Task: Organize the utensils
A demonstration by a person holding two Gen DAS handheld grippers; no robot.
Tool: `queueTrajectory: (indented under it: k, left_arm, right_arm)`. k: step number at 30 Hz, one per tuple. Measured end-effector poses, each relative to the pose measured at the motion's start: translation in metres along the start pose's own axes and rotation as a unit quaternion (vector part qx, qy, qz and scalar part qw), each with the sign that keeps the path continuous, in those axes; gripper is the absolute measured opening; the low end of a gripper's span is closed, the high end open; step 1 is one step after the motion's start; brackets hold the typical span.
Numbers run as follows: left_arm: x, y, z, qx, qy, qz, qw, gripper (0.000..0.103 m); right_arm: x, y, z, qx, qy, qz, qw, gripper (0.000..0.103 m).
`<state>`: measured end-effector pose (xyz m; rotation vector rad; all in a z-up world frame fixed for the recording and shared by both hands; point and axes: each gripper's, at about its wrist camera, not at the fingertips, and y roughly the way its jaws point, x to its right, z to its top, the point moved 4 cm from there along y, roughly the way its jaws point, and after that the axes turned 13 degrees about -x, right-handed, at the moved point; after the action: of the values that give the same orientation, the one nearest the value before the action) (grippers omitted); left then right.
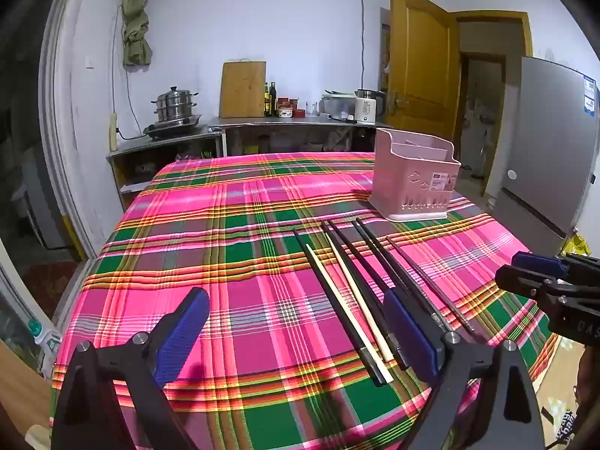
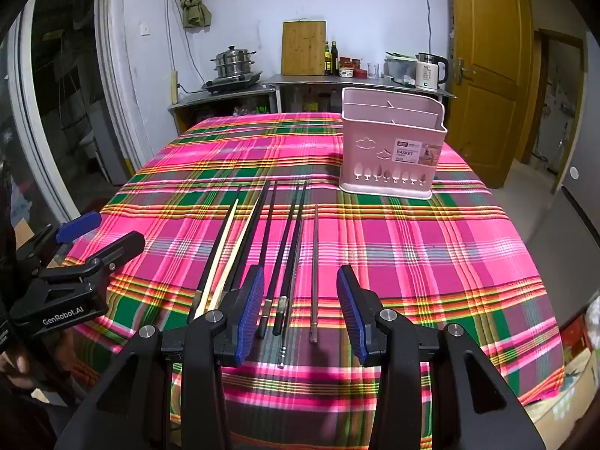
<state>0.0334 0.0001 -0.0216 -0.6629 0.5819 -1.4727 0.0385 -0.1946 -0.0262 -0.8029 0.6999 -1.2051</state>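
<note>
1. My left tongs (image 1: 296, 332) hang open over the plaid tablecloth (image 1: 225, 262), chopsticks (image 1: 348, 300) just right of centre.
2. My right tongs (image 2: 300, 300) gape, empty, above the chopsticks' near ends.
3. Pink basket (image 2: 390, 150) stands far right.

Chopsticks (image 2: 262, 247) lie side by side across the near middle of the surface (image 2: 450, 247); the pink basket (image 2: 393, 153) stands beyond them, and bare cloth lies open either side

left wrist: low, from left | right wrist: low, centred | shared: chopsticks (image 1: 348, 300), basket (image 2: 392, 146)
</note>
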Motion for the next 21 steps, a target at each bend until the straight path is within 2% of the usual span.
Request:
queueTrajectory:
  k: [21]
  left_arm:
    - [0.0002,0.0001,0.0002,0.0,0.002,0.002,1.0,0.095]
  right_arm:
    - [-0.0012,-0.0021,0.0,0.002,-0.001,-0.001,1.0,0.042]
